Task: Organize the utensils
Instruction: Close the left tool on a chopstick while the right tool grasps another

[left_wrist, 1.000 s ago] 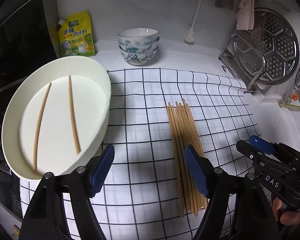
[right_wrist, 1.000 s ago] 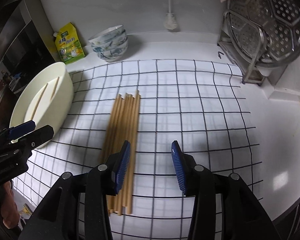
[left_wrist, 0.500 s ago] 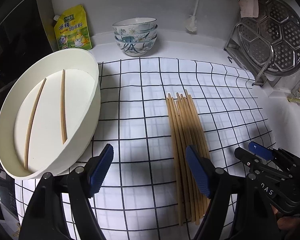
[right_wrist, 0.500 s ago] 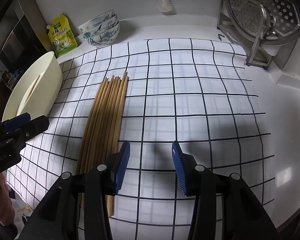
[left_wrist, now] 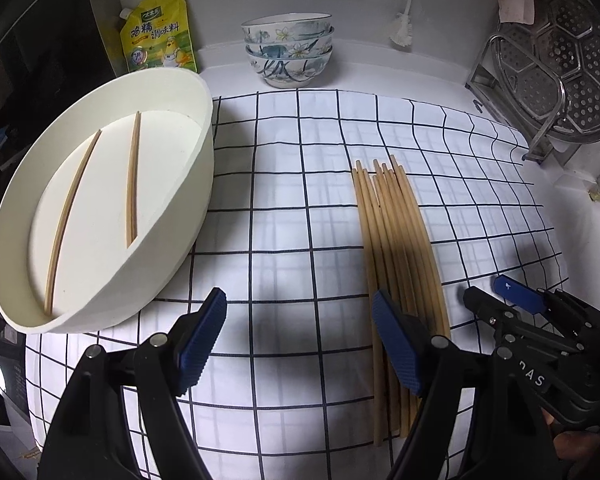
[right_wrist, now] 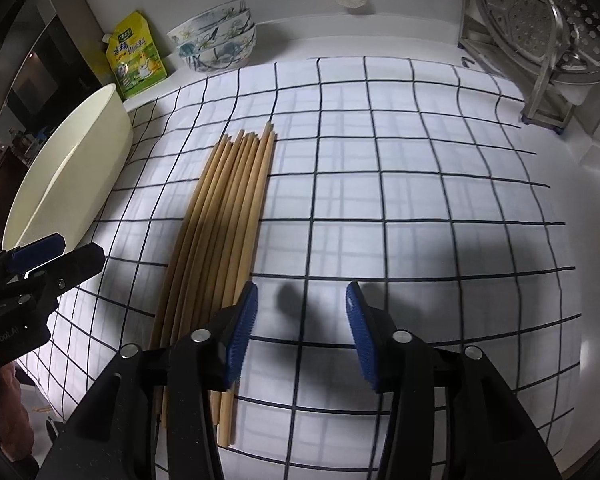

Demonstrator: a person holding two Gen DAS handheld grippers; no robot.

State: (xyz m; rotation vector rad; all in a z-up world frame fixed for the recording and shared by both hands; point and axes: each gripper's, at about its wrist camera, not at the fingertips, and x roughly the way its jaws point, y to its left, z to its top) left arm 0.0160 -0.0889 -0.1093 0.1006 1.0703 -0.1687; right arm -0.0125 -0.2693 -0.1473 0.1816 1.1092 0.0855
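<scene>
**Kitchen counter, grid cloth: chopstick bundle between two empty grippers**

Setting: white kitchen counter spread with a white cloth ruled in black squares (left_wrist: 284,184); stacked flower-painted bowls (left_wrist: 288,50), a yellow seasoning pouch (left_wrist: 158,34) and a perforated steel steamer rack (left_wrist: 560,64) along the back wall.

Item 1: bundle of plain light-wood chopsticks (left_wrist: 396,240), loose on the cloth, long axis running away from both cameras, tips toward the back wall.

Item 2: cream oval tub (left_wrist: 198,184), left edge of the cloth, two single chopsticks (left_wrist: 132,180) already lying in it.

Item 3: left gripper (left_wrist: 300,340), blue-padded, jaws wide apart, nothing between them. The bundle lies to its right, passing just behind the right pad.

Item 4: right gripper (right_wrist: 300,332), jaws opening, bare cloth between them. The bundle lies to its left, near ends slipping behind the left finger (right_wrist: 242,332).

Judgement: the right gripper looks nearer; either must shift sideways and straddle across the sticks' length.

Views: only the left wrist camera sees into the tub; the right wrist camera shows just its outer wall, but gives the bundle's near ends more plainly.
</scene>
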